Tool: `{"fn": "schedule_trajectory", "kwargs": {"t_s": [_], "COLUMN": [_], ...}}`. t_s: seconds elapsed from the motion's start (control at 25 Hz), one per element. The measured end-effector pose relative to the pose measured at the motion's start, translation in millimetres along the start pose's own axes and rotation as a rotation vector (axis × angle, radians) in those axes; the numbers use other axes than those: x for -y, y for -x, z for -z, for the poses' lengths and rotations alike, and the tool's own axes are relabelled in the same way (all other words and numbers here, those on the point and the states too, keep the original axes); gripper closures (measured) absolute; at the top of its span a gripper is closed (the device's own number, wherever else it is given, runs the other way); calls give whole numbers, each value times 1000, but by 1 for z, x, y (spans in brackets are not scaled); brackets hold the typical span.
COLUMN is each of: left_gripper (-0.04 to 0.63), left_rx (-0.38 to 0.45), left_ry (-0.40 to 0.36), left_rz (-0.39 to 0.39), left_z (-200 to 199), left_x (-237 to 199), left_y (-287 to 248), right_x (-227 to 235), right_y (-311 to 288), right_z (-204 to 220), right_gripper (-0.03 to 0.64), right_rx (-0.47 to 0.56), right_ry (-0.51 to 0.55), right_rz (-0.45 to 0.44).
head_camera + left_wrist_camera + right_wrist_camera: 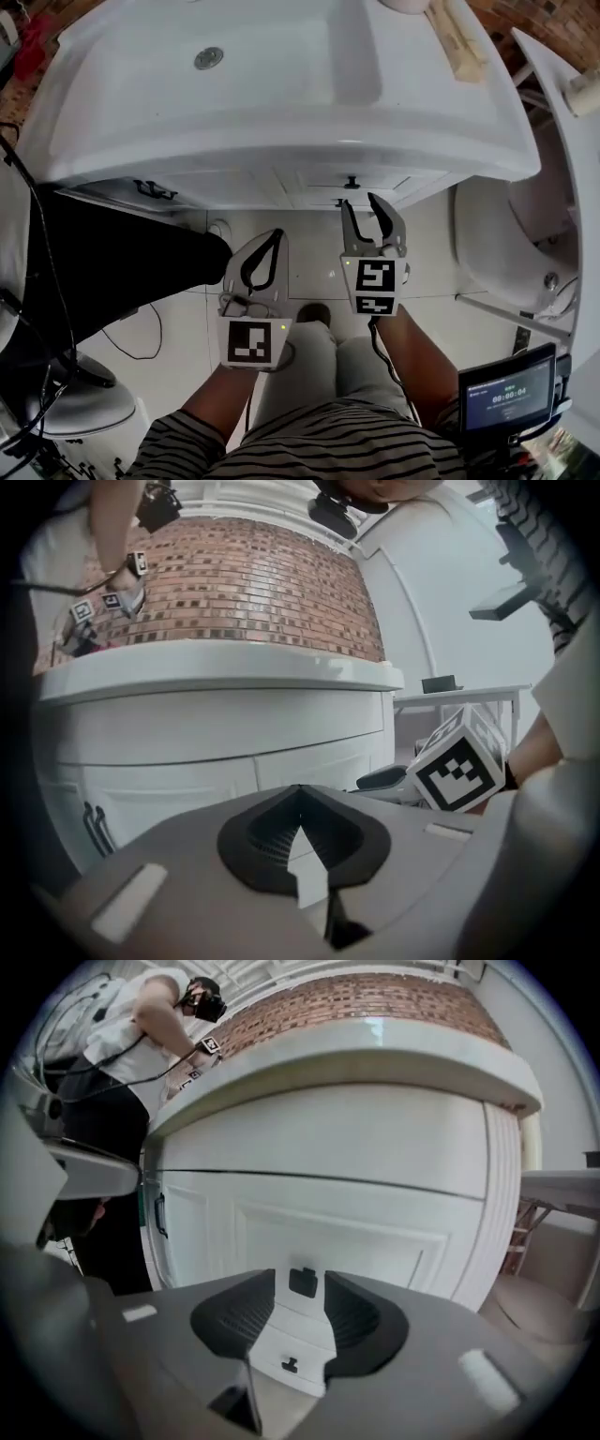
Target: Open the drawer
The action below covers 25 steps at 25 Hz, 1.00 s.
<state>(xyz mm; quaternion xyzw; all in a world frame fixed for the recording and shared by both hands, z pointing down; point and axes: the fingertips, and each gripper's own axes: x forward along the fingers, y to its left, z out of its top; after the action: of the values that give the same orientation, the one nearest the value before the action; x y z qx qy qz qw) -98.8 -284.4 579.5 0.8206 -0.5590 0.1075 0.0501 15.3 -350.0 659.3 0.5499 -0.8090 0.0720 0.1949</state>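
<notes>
The drawer [375, 1232] is sitting shut under the basin [281, 84]. The right gripper [361, 208] is aiming its 2 released jaws either side of the knob [302, 1282], apparently lining up a pinch, not touching. The left gripper [272, 242] is hovering beside it, clenched on nothing, seemingly unneeded.

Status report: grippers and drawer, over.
Left gripper shut, empty. Right gripper open, lined up on the drawer knob, not touching. Drawer closed. Nothing seen between jaws and knob.
</notes>
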Motion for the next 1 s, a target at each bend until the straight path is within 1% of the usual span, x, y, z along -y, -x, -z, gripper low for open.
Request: {"fn": "schedule_trajectory", "kwargs": {"t_s": [0.08, 0.16, 0.28, 0.4, 0.48, 0.56, 0.72, 0.88, 1.0], "left_gripper": [580, 580, 580, 580, 580, 580, 580, 580, 580], "left_rx": [4, 10, 15, -9, -20, -22, -26, -47, -69], "left_ry": [20, 29, 33, 43, 36, 31, 19, 45, 46], "left_rz": [-36, -53, -64, -82, -93, -100, -92, -85, -69], "left_z": [29, 43, 46, 51, 53, 53, 52, 53, 55], "left_x": [-10, -14, -14, -18, -20, -22, -18, -11, -3], "left_y": [-3, -4, 4, 17, 22, 23, 23, 28, 35], "right_x": [-2, 2, 6, 6, 9, 12, 11, 10, 7], "right_y": [-24, -36, -37, -35, -34, -34, -36, -38, -34], "right_z": [17, 21, 12, 2, -3, -3, 3, 9, 13], "right_gripper": [443, 442, 442, 442, 454, 480, 483, 486, 495], "right_rx": [24, 41, 65, 90, 99, 91, 64, 29, 14], "right_ry": [-2, -10, -15, -5, -4, -7, -31, -87, -100], "right_rz": [20, 50, 76, 96, 115, 129, 125, 101, 94]}}
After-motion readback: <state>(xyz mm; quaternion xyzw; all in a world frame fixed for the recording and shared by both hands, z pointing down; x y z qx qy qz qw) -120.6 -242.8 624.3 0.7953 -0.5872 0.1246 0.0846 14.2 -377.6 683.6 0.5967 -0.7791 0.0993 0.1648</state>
